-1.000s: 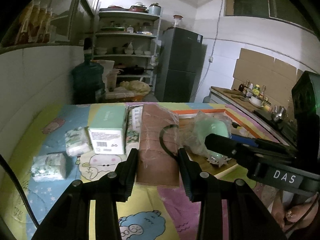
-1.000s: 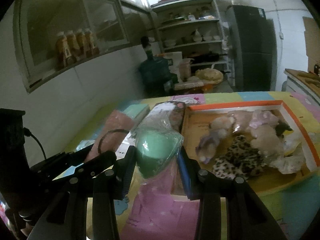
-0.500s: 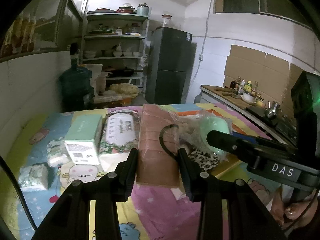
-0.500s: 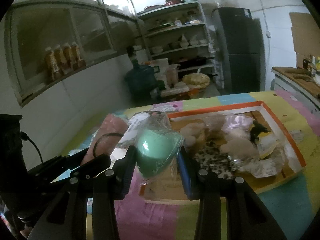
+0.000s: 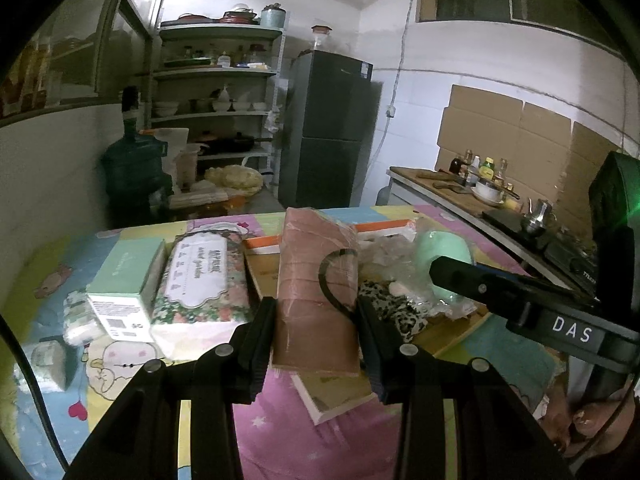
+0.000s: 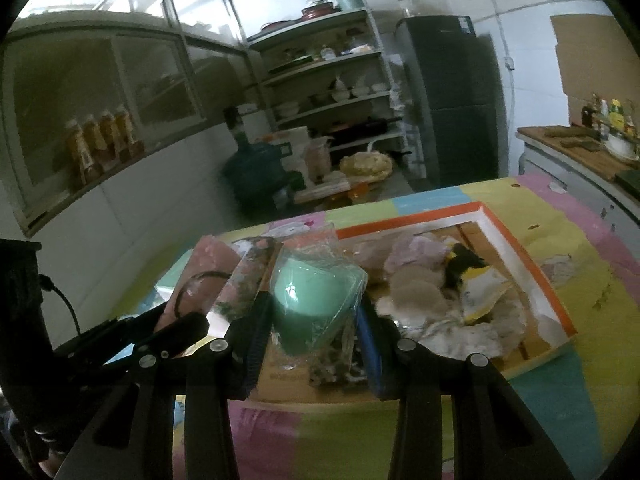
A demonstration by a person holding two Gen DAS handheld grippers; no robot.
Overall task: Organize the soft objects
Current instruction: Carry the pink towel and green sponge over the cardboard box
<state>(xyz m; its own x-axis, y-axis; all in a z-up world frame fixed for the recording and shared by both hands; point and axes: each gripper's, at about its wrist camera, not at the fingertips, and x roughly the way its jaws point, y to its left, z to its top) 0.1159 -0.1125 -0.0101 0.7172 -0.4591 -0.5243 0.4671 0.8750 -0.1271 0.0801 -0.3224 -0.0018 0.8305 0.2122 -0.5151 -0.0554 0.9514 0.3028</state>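
The left gripper [image 5: 316, 340] had its jaws closed on a pink wrapped pack [image 5: 316, 280] with a black loop on its face, lifted over the near corner of the orange-rimmed tray [image 6: 520, 248]. The right gripper [image 6: 312, 344] was clamped on a green item in a crinkly clear bag [image 6: 316, 300], held above the tray's near left end. Inside the tray lay a heap of soft plush pieces [image 6: 420, 288], with the free room seemingly at the near left. On the cartoon-print mat [image 5: 120, 364], left of the tray, sat a mint box [image 5: 124, 280] and a floral tissue pack [image 5: 204, 280].

To finish well, each load probably wanted lowering until it rested on the tray floor before the jaws let go, one at a time. The slippery bag could slide or snag on a finger, so a slow, straight withdrawal seemed wise.
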